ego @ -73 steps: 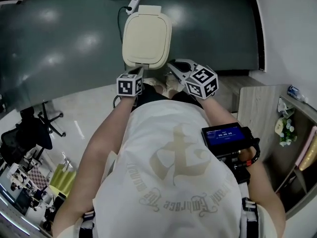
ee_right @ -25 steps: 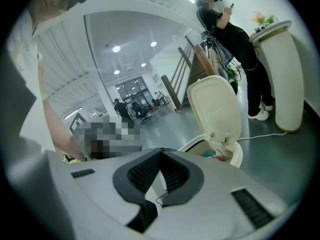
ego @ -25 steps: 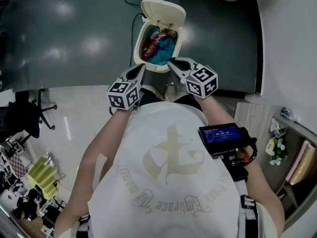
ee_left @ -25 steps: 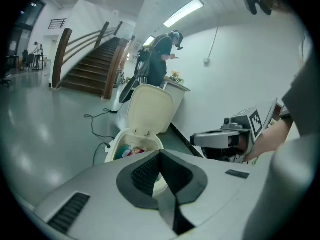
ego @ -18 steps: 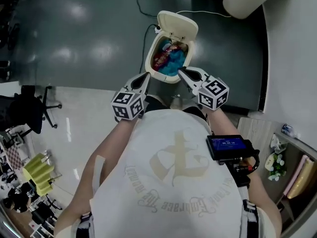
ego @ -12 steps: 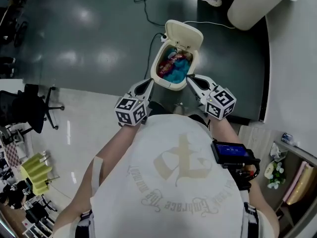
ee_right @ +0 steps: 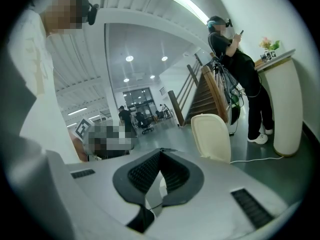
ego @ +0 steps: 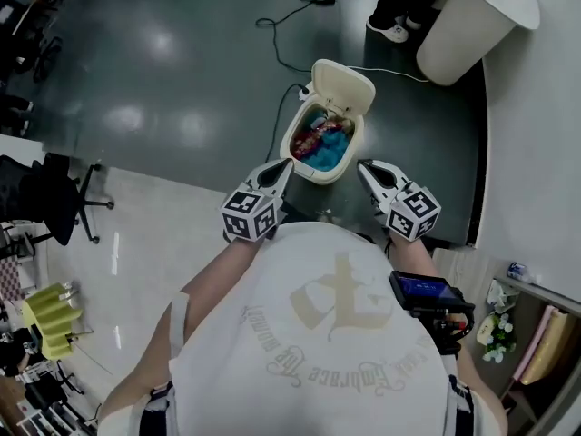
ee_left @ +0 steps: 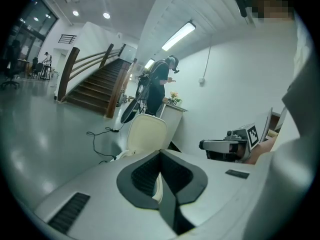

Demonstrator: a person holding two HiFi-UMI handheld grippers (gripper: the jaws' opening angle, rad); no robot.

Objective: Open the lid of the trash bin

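Head view, and the job looks done: the lid [ego: 343,86] of the trash bin [ego: 317,173] stands tipped right back. Just under three seconds ago it lay flat and shut, with both grippers crowded at the bin's front edge. By a second ago it was up, and since then the bin has slid further up the frame, now upper centre, as the person backs off. So, judging by this, the opening is finished and we're watching the retreat.

The left gripper [ego: 284,164] and right gripper [ego: 364,166] point at the bin's near corners from either side, touching nothing. In each gripper view the jaw tips meet, with only a sliver of light between the dark pads lower down, and neither has hold of anything (empty-handed, both of them). In both of those views the cream lid rises upright a little way ahead, clear of the jaws.

Now the murky bits. Inside the bin there's blue and reddish rubbish [ego: 325,142], too small to name. What actually raised the lid I can't say: the person's feet and the bin's base are hidden below the torso and the grippers. A cable [ego: 281,39] trails across the dark floor [ego: 163,80] toward the bin, though where it ends is unclear. At upper right a pale pedestal [ego: 472,25] is cut off by the frame edge, and of the bystander [ego: 388,7] beside it only legs and shoes show here.
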